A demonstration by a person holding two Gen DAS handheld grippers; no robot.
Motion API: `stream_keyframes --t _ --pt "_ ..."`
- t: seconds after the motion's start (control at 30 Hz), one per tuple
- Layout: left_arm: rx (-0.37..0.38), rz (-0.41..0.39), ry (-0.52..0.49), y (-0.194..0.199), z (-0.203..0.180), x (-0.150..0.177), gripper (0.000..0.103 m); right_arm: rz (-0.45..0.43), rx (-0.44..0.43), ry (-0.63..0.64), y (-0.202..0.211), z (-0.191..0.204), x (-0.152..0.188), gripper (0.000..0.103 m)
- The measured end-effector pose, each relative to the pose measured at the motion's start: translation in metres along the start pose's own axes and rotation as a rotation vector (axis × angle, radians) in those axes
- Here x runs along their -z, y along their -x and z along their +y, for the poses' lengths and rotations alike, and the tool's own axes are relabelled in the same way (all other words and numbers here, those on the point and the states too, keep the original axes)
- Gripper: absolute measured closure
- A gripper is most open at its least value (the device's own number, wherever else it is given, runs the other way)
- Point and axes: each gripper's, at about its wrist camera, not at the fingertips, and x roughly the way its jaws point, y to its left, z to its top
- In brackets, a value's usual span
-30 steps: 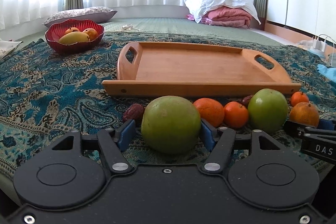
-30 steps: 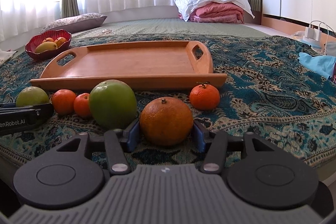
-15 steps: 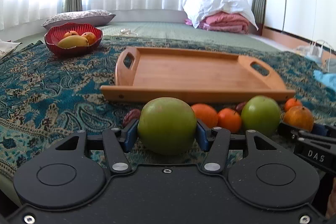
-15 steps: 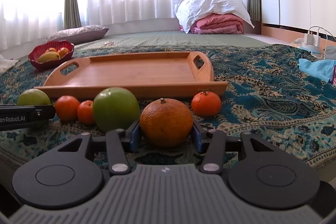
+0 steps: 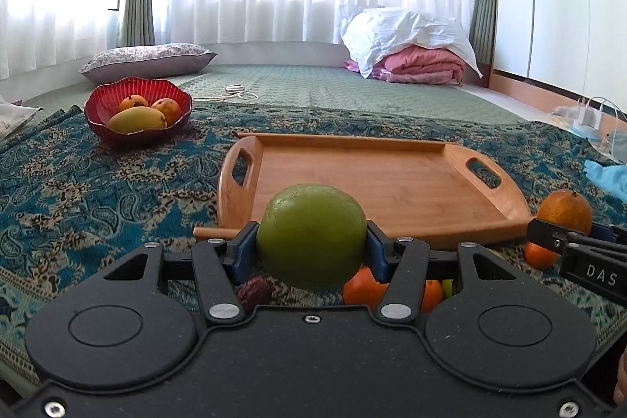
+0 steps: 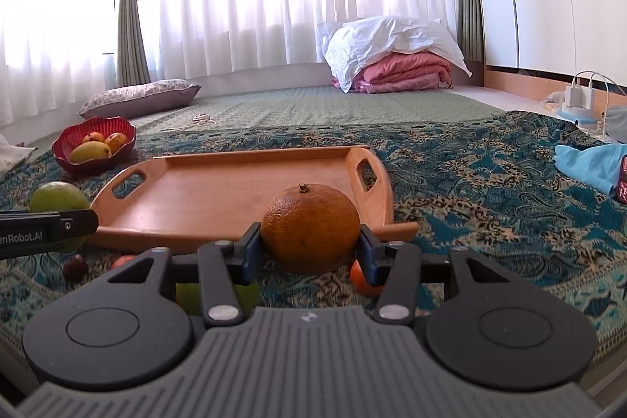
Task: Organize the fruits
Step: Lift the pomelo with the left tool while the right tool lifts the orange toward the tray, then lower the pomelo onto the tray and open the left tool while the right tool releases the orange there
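The green apple (image 5: 311, 236) hangs clear of the cloth just in front of the wooden tray (image 5: 392, 183), pinched between the blue pads of the left gripper (image 5: 311, 247); to its right the large orange (image 6: 310, 228) hangs likewise in the right gripper (image 6: 309, 247), near the tray's right handle; each pair of jaws is spread only as wide as its fruit and bears on both flanks. This looks like the carry step, both fruits lifted and bound for the empty tray; the next move, I judge, calls for passing over the near rim and setting down well apart. Small oranges (image 5: 362, 290) and a dark fruit (image 5: 254, 292) lie below on the patterned cloth (image 5: 98, 190); a red bowl (image 5: 137, 122) of mangoes sits far left.
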Motion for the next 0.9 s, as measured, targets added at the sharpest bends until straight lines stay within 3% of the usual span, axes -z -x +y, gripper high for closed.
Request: stream_keyframes --t 0.5,0.9 --pt "0.032 0.02 0.053 -0.026 0.018 -0.035 0.05 0.063 0.015 -0.065 -0.038 -0.026 -0.03 0.05" --pt "0.058 0.166 0.106 -0.087 0.034 -0.052 0.05 0.198 -0.02 -0.103 -0.085 -0.038 -0.048 0.05"
